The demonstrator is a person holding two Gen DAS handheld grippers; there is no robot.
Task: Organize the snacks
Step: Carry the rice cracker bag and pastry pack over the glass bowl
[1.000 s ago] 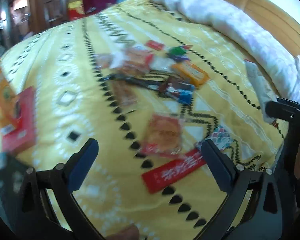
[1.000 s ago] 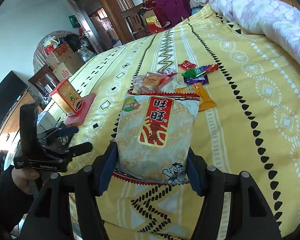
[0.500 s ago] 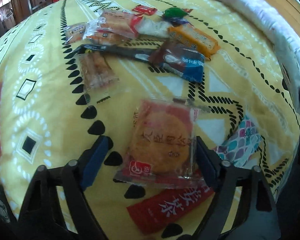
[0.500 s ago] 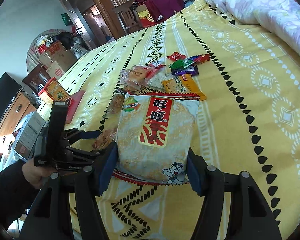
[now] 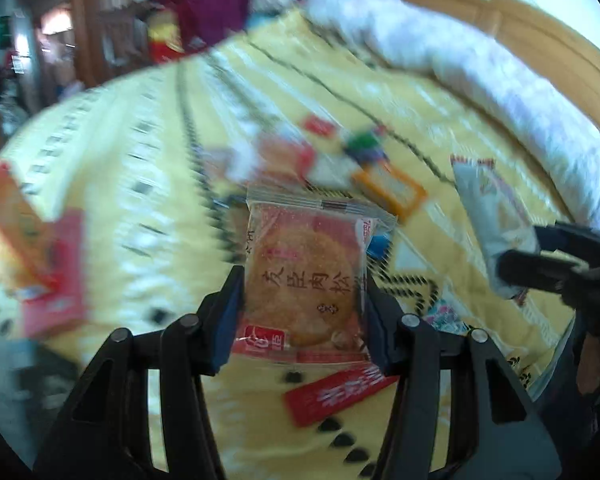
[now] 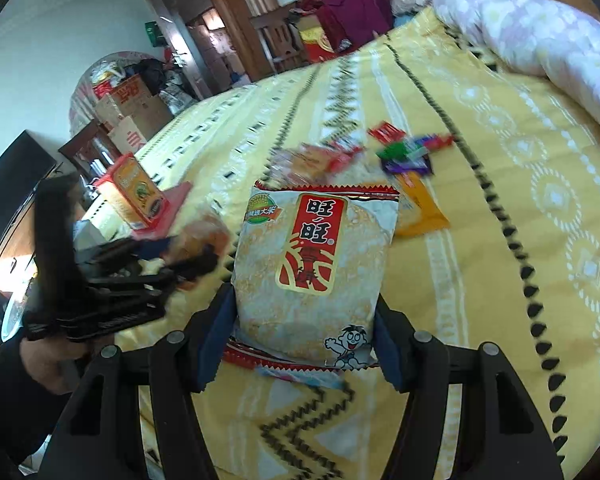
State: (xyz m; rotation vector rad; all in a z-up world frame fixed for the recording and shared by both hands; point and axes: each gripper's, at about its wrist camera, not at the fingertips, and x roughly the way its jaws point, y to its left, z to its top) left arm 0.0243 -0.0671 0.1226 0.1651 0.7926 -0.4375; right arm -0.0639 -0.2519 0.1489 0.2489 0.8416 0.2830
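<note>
1. Two grippers, each clamped on a snack above the yellow bedspread (image 6: 480,240)
2. Left gripper (image 5: 302,300) grips a clear-wrapped round cake (image 5: 304,276)
3. Right gripper (image 6: 300,320) pinches a white rice-cracker bag (image 6: 312,268)

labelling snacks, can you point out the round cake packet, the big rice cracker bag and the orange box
round cake packet (image 5: 303,280), left wrist view, middle of the cake
rice cracker bag (image 6: 312,268), right wrist view, red label
orange box (image 6: 134,192), right wrist view, front face
</note>
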